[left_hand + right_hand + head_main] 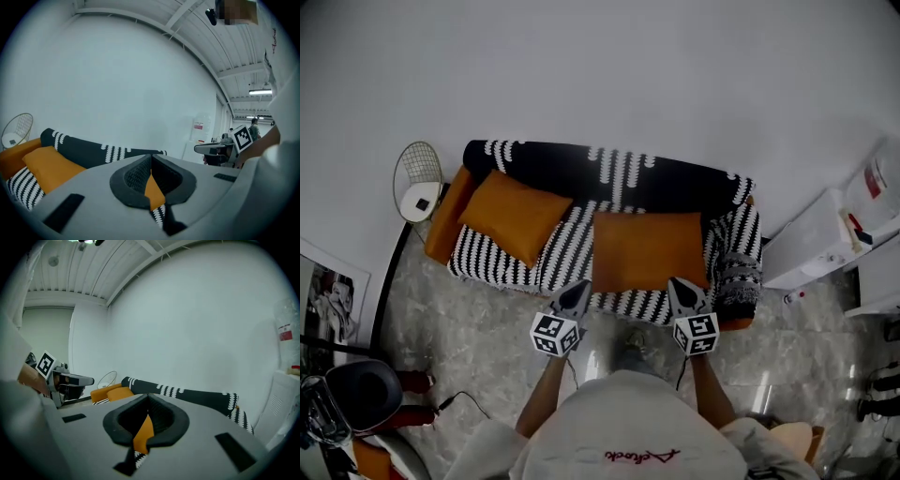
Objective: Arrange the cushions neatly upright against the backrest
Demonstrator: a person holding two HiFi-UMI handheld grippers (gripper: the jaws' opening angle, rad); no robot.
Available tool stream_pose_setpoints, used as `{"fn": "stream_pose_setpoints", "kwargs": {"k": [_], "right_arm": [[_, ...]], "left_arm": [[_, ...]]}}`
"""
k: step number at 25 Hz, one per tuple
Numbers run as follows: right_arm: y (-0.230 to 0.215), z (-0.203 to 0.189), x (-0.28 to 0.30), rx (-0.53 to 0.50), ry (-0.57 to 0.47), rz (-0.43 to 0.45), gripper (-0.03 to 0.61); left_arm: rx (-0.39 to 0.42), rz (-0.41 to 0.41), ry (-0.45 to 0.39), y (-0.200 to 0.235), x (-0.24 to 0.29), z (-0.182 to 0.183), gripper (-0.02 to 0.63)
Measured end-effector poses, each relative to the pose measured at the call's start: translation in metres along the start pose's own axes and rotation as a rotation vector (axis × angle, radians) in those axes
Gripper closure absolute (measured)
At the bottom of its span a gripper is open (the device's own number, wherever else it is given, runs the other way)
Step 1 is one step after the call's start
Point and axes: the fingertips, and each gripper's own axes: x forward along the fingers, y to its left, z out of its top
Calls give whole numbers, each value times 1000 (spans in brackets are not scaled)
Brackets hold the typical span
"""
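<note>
Head view is showing two orange cushions on one black-and-white patterned sofa (567,246). The left cushion (514,217) is lying tilted on the seat near the sofa's left end, with its far corner close to the backrest (553,165). The right cushion (647,250) is lying flat, right of the middle, reaching the seat's front edge. The left hand-held gripper (578,285) is pointing at that cushion's near left corner and the right hand-held gripper (679,281) at its near edge. Both are keeping their jaws pressed together, pinching nothing. Red script on the person's shirt (637,422) is proving unreadable.
</note>
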Motion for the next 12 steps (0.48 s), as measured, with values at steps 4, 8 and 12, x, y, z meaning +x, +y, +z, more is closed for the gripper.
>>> {"fn": "stream_pose_setpoints", "kwargs": {"k": [4, 8, 12], "right_arm": [[-48, 12, 30, 2, -1, -5, 551], [-86, 19, 55, -3, 2, 1, 551], [-112, 17, 74, -2, 19, -2, 551]], "left_arm": [[2, -5, 13, 6, 52, 12, 580], [6, 8, 21, 17, 91, 20, 580], [2, 20, 56, 29, 110, 13, 580]]}}
